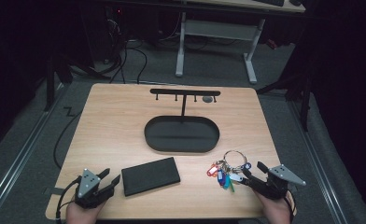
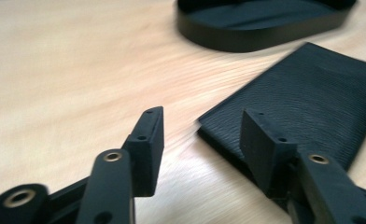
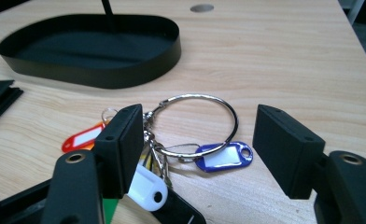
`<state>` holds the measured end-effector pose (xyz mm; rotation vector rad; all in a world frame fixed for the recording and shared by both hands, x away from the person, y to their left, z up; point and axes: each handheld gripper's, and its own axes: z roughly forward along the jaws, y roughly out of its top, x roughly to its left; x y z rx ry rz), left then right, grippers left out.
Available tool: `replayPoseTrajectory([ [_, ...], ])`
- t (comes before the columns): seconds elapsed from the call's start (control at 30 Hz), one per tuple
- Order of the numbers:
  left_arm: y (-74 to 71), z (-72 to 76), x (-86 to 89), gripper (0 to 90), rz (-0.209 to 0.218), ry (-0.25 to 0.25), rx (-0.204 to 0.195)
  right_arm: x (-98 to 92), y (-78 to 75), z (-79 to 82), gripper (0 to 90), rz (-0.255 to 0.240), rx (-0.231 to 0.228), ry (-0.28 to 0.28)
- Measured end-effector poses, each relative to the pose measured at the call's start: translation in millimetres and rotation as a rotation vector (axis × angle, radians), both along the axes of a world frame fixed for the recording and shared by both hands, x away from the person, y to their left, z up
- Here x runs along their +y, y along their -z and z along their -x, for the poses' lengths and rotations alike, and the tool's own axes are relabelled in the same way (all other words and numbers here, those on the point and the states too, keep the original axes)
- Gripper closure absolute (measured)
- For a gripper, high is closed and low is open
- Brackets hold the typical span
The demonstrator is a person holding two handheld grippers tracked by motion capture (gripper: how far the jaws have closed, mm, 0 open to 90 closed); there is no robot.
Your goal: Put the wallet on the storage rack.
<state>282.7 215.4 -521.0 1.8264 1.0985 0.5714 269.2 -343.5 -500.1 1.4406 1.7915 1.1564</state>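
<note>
A black flat wallet lies near the table's front edge, left of centre. My left gripper is open at the wallet's left corner, one jaw over the wallet and the other over bare wood. A key ring with coloured tags lies at the front right. My right gripper is open around the big metal ring, with its pads apart from it. A black oval tray with a T-shaped hook stand sits mid-table.
A small grey disc lies on the table behind the tray's right end. Bare wood stretches left of the tray. Another desk's white legs and cables lie on the floor beyond the table.
</note>
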Motion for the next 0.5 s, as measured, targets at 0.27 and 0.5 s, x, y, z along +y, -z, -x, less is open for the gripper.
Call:
replayPoseTrajectory([
  [0.27, 3.2, -5.5, -8.0, 43.1, -0.022, 0.035, 0.009, -1.4, 6.2, -2.3, 35.2, 0.027, 0.014, -0.001],
  [0.5, 0.5, 3.9, -8.2, 43.6, -0.052, 0.068, -0.012, 2.5, 7.9, -8.3, 35.1, 0.014, 0.024, -0.031],
])
